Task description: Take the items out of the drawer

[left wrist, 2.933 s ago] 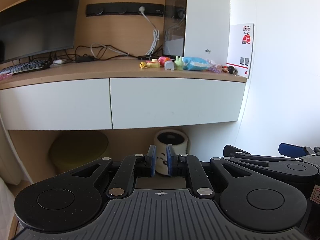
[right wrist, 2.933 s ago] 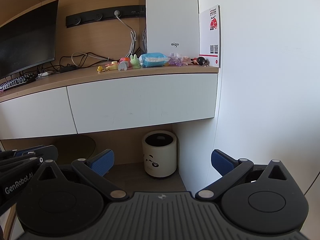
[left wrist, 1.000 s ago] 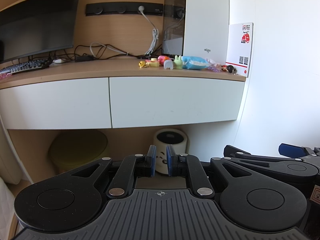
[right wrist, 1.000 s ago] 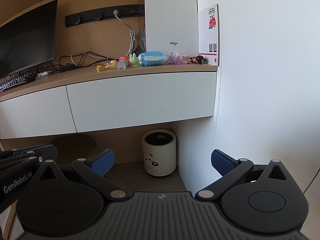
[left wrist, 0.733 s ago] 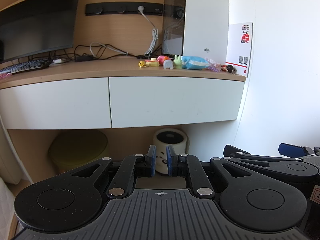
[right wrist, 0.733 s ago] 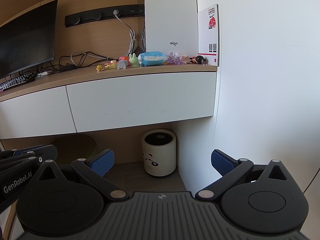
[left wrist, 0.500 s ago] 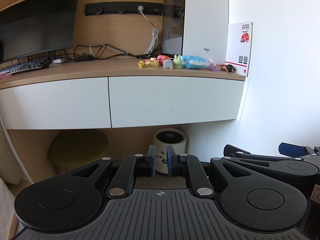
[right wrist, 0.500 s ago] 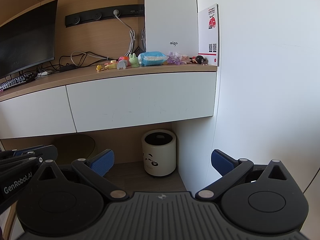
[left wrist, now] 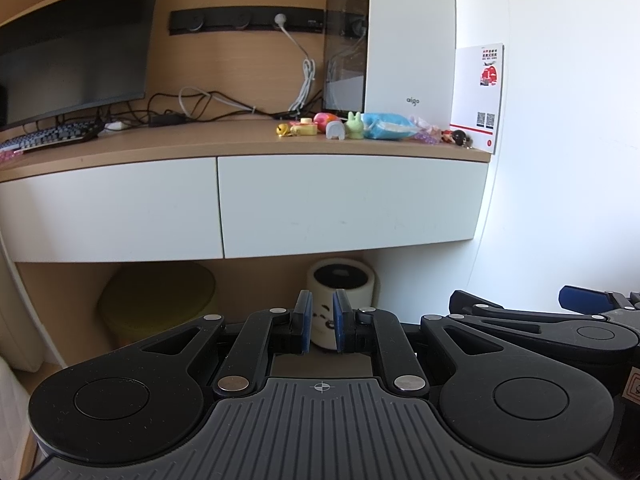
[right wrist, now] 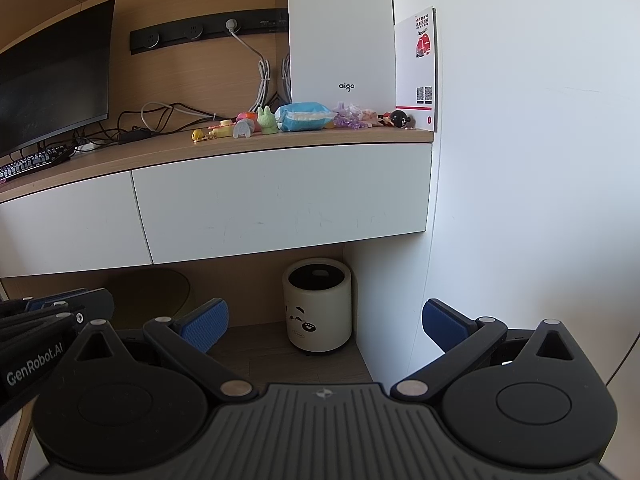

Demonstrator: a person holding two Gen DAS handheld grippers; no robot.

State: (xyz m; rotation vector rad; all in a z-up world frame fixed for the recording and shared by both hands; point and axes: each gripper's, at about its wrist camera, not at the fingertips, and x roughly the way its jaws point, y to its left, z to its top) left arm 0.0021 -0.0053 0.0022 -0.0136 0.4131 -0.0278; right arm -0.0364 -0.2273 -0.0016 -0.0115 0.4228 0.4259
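Note:
Two white drawer fronts hang under the wooden desk, both closed; the right drawer is the wider one, the left drawer sits beside it. Small toys and a blue tissue pack lie on the desktop above the right drawer. My left gripper is low, well short of the drawers, its blue pads nearly together with nothing between them. My right gripper is wide open and empty, at a similar height, and shows at the right edge of the left wrist view.
A white computer case and a printed card stand at the desk's right end by the white wall. A monitor, keyboard and cables occupy the left. A white bin and a round yellow-green stool sit under the desk.
Both views have crept very slightly towards the desk. Neither gripper's jaws have changed.

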